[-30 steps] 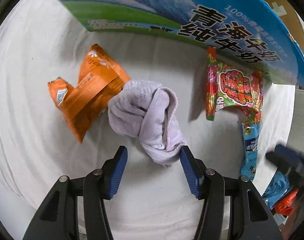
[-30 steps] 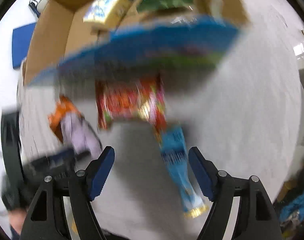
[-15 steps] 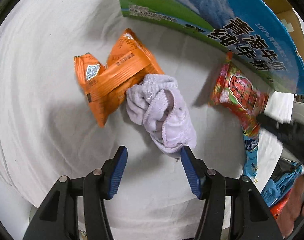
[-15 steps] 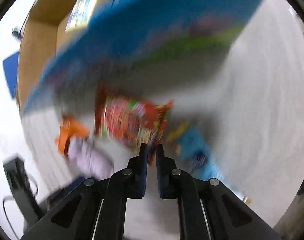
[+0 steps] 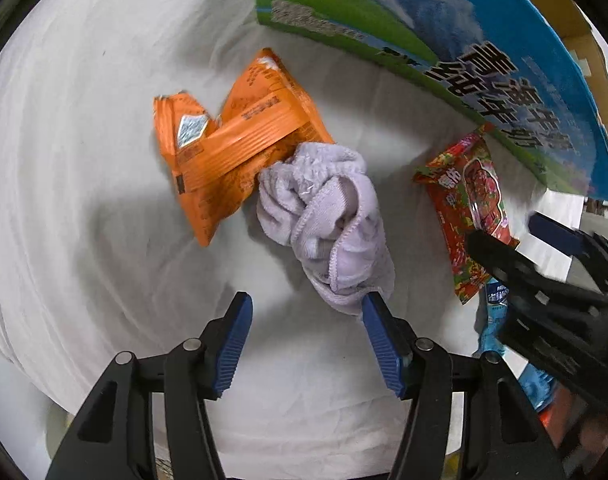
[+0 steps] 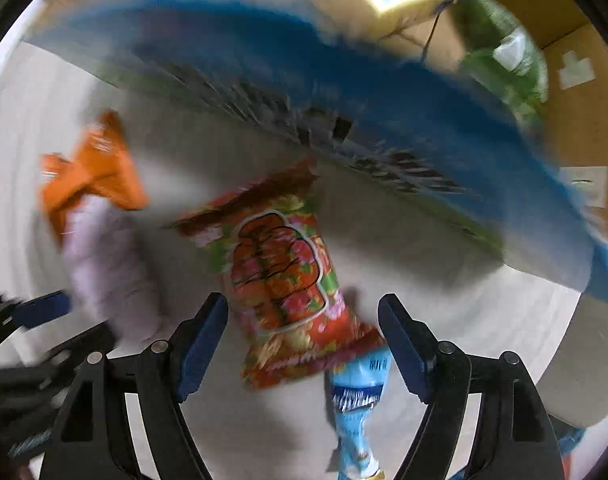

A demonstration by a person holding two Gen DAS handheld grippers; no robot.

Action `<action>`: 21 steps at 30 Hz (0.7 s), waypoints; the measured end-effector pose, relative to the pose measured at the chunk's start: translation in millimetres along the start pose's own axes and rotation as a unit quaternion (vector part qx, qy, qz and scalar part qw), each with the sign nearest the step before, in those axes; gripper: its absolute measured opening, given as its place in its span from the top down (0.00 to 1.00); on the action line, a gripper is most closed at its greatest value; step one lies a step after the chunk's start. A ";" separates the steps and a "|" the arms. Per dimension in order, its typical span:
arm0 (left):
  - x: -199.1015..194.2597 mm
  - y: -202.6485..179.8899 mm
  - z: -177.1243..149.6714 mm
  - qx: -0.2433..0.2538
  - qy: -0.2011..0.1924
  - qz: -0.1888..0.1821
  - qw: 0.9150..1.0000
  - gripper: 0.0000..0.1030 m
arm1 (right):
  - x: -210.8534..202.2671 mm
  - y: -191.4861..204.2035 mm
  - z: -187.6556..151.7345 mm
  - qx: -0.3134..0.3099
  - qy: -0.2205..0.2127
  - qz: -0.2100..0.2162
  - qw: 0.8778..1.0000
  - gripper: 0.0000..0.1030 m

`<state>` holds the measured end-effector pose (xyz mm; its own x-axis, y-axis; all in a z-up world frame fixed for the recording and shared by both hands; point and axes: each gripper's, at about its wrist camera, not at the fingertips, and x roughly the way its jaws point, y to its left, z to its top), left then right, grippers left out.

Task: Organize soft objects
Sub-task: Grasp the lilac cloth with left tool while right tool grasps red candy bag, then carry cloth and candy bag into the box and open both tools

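Our right gripper [image 6: 302,330] stood with its jaws wide apart, straddling the near end of the red snack packet [image 6: 282,276], whose long axis ran almost straight ahead between the fingers. That view was smeared by motion, so we could not say whether either pad touched the wrapper. Our left gripper [image 5: 304,334] was likewise spread, gripping nothing, with the lilac cloth [image 5: 328,224] just ahead and toward its right finger. The cloth lay against the orange packet [image 5: 232,152]. Beyond both stood the printed cardboard box [image 5: 464,52], presumably the destination, on the white sheet [image 5: 84,160].
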<state>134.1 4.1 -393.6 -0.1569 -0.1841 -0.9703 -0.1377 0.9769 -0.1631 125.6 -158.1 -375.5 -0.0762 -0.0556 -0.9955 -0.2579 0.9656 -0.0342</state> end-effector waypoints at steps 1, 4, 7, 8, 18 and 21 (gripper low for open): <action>1.8 1.4 0.3 -0.008 0.002 -0.007 1.000 0.46 | 5.8 -2.9 -1.0 0.016 0.010 0.016 1.000 0.41; 6.0 11.7 -1.4 -0.034 0.006 -0.034 0.999 0.45 | 8.1 -11.8 -15.9 0.065 0.028 0.030 0.997 0.45; 12.4 17.0 -0.1 -0.060 0.010 -0.068 0.996 0.41 | 5.2 -20.1 -38.9 0.094 0.053 0.045 0.993 0.46; 16.0 17.0 1.3 -0.067 0.011 -0.084 0.994 0.40 | 5.1 -20.9 -45.7 0.101 0.059 0.047 0.992 0.46; 35.1 -31.5 25.3 -0.029 -0.015 -0.058 0.998 0.38 | 0.0 -69.6 -70.1 0.171 0.050 0.064 0.982 0.48; 31.7 -46.7 28.3 0.006 -0.034 -0.020 0.999 0.62 | -6.0 -81.1 -80.8 0.179 0.056 0.059 0.980 0.48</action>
<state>163.2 -44.3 -421.8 -0.0835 -0.2166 -0.9727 -0.1299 0.9701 -0.2049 69.1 -256.7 -359.7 -0.1961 0.0539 -0.9791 0.1125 0.9931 0.0321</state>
